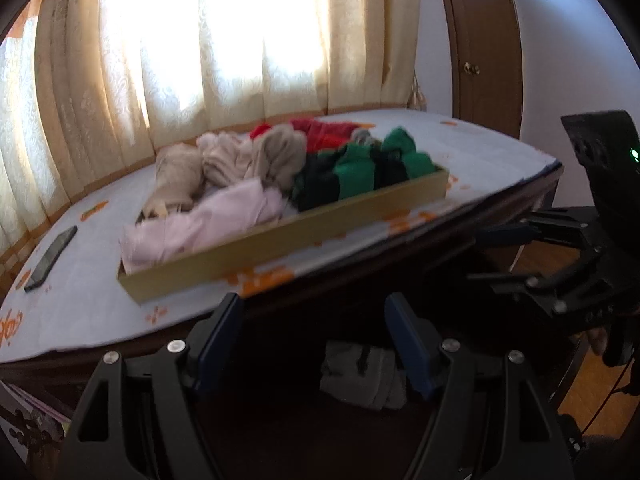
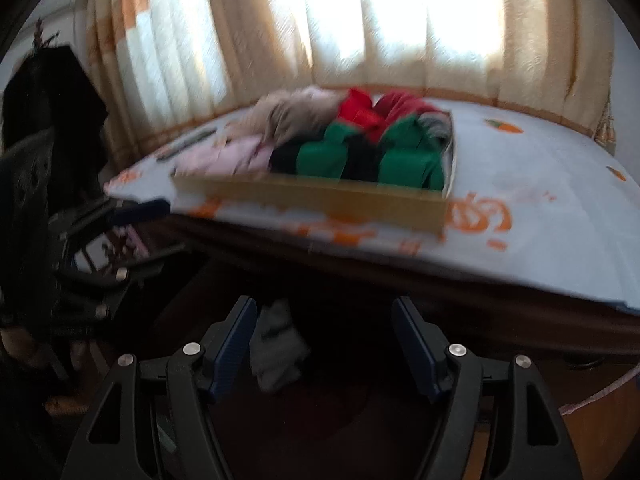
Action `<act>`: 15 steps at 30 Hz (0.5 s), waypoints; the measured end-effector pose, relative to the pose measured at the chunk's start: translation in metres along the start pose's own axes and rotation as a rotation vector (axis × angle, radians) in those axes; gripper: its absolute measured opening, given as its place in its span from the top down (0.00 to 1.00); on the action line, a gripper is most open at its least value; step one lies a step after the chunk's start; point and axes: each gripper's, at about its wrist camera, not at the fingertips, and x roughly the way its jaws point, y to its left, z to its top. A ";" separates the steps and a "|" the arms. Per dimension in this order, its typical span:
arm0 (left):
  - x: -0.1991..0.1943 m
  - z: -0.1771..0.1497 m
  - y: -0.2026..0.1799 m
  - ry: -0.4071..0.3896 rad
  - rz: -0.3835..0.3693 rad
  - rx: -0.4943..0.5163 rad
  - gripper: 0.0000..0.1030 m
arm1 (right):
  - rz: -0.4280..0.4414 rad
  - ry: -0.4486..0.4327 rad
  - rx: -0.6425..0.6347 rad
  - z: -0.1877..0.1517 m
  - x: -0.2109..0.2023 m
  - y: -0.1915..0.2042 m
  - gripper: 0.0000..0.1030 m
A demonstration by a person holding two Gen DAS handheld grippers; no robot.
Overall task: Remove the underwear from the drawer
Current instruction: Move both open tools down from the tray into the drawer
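A shallow cardboard drawer tray (image 1: 280,236) (image 2: 320,200) lies on a white sheet with orange prints. It is heaped with folded underwear: a pink piece (image 1: 200,228), beige ones (image 1: 224,164), green and black ones (image 1: 360,164) (image 2: 404,160), and red ones (image 1: 320,132). My left gripper (image 1: 314,304) (image 2: 148,228) is open and empty, below and in front of the sheet's edge. My right gripper (image 2: 324,306) (image 1: 496,256) hangs beside it, also open and empty. A grey garment (image 1: 360,376) (image 2: 276,348) lies in the dark space under the edge, beyond both sets of fingers.
A dark phone (image 1: 50,258) rests on the sheet left of the tray. Bright curtains (image 1: 200,60) close off the back. A brown wooden door (image 1: 480,60) stands at the right. Dark wood runs under the sheet's edge. Both views are blurred.
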 end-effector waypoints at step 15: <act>0.042 -0.029 -0.004 0.190 -0.006 0.039 0.18 | -0.034 0.268 -0.205 -0.035 0.058 0.026 0.30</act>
